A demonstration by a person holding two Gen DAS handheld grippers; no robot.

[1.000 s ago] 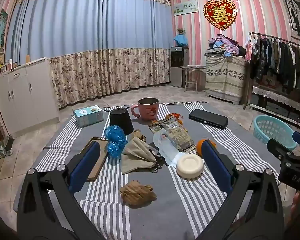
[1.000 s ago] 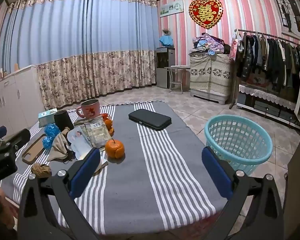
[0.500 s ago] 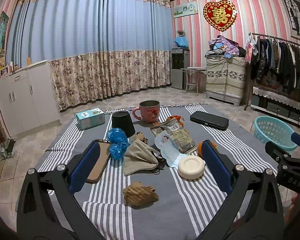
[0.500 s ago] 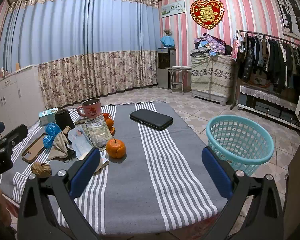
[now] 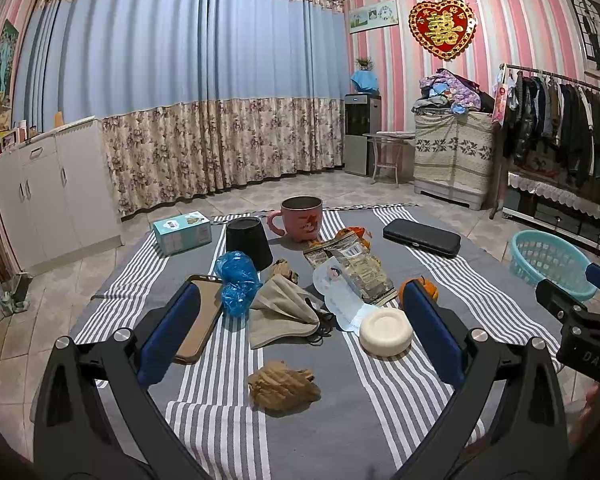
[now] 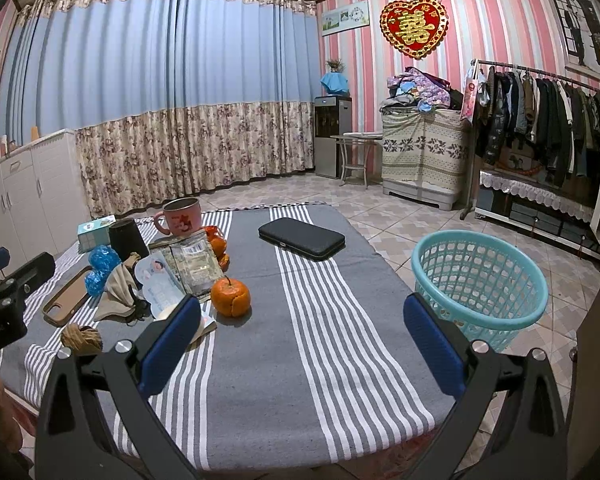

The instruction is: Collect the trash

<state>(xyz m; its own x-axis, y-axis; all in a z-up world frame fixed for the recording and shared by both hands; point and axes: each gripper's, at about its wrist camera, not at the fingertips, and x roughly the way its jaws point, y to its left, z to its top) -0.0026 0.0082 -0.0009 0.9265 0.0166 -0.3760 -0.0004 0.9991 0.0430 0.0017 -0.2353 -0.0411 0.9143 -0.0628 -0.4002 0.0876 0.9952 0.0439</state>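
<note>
**Left wrist view: both grippers wide apart above a messy striped table**

Left wrist view. Left gripper (image 5: pixel 300 328) up over the near end of the table (image 5: pixel 340 432), jaws spread wide, nothing between them. Just ahead, a brown crumpled paper ball (image 5: pixel 283 385) on the grey and white cloth. A little past it, a beige cloth pouch (image 5: pixel 282 310), a round white soap (image 5: pixel 385 331) and a blue plastic bag (image 5: pixel 236 278). Beside the blue bag, a brown phone case (image 5: pixel 201 322) lying flat. Farther back, an empty snack wrapper (image 5: pixel 352 266) resting on a white paper sheet (image 5: pixel 338 290), an orange (image 5: pixel 420 285) partly hidden behind the right finger, a black cup (image 5: pixel 249 242) upside down, a pink mug (image 5: pixel 302 218) and a small teal box (image 5: pixel 182 231). Long black case (image 5: pixel 421 237) off by itself on the right side of the table. Teal basket (image 5: pixel 550 258) on the floor past the table's right edge.

Right wrist view. Right gripper (image 6: pixel 302 340) over the bare right half of the table, jaws also spread wide and holding nothing. Teal basket close on the right, on the tiled floor, just beside the table edge. Orange near the left finger. Paper ball at the far left, near the table edge. Pile of trash and other things all on the left side, well apart from the basket.
</note>
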